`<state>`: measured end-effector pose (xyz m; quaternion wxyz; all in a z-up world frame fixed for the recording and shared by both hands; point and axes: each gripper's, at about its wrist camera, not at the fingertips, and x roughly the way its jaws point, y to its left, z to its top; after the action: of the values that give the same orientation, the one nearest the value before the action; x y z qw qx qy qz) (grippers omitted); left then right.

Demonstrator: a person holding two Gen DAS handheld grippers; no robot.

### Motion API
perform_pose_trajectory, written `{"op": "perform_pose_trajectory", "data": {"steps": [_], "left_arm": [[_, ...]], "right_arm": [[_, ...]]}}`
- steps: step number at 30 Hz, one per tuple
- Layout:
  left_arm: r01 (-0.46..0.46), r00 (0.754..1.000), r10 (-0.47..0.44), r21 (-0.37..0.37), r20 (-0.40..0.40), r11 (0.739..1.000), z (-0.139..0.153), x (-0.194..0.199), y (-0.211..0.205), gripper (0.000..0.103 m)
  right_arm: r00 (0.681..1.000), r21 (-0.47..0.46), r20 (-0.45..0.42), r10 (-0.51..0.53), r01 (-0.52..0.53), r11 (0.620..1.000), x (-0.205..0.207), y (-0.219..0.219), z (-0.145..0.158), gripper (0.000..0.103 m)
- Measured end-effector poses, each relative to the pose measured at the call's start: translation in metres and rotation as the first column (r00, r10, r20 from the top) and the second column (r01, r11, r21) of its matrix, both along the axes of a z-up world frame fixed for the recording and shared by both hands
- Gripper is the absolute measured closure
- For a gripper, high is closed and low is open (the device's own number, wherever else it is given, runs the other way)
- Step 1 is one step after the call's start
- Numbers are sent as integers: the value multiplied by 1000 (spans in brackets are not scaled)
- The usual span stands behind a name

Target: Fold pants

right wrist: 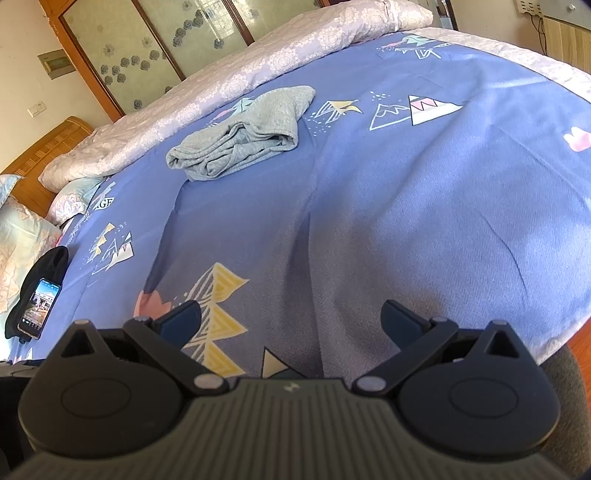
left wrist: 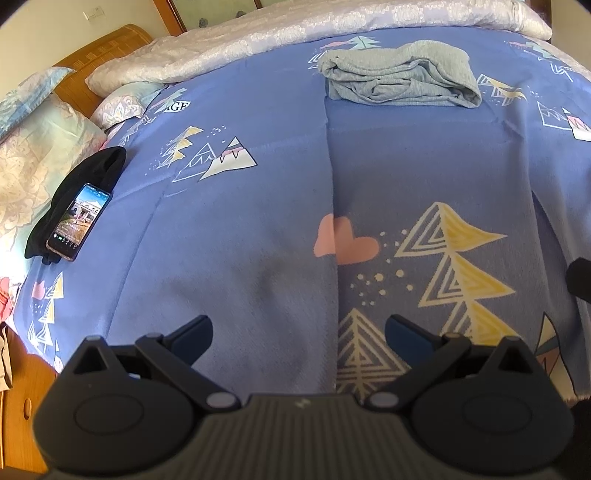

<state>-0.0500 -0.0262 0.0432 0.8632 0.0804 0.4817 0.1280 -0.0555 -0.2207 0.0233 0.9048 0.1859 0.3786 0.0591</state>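
The grey pants lie in a folded, bunched bundle on the far part of the blue patterned bedspread. They also show in the right wrist view, far and left of centre. My left gripper is open and empty, low over the near part of the bed, well short of the pants. My right gripper is open and empty too, over the near edge of the bed and far from the pants.
A phone with a lit screen lies on a black cloth at the left, next to pillows. A pale quilt is heaped along the far side. A wooden headboard stands at the left.
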Motion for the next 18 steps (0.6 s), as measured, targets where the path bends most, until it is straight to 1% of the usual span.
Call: {"op": "perform_pose_trajectory", "data": {"steps": [18], "left_arm": [[-2, 1000, 1, -18, -24, 1000, -3, 1, 1, 0]], "right_arm": [[1000, -1, -2, 3, -3, 1000, -1, 1, -1, 0]]}}
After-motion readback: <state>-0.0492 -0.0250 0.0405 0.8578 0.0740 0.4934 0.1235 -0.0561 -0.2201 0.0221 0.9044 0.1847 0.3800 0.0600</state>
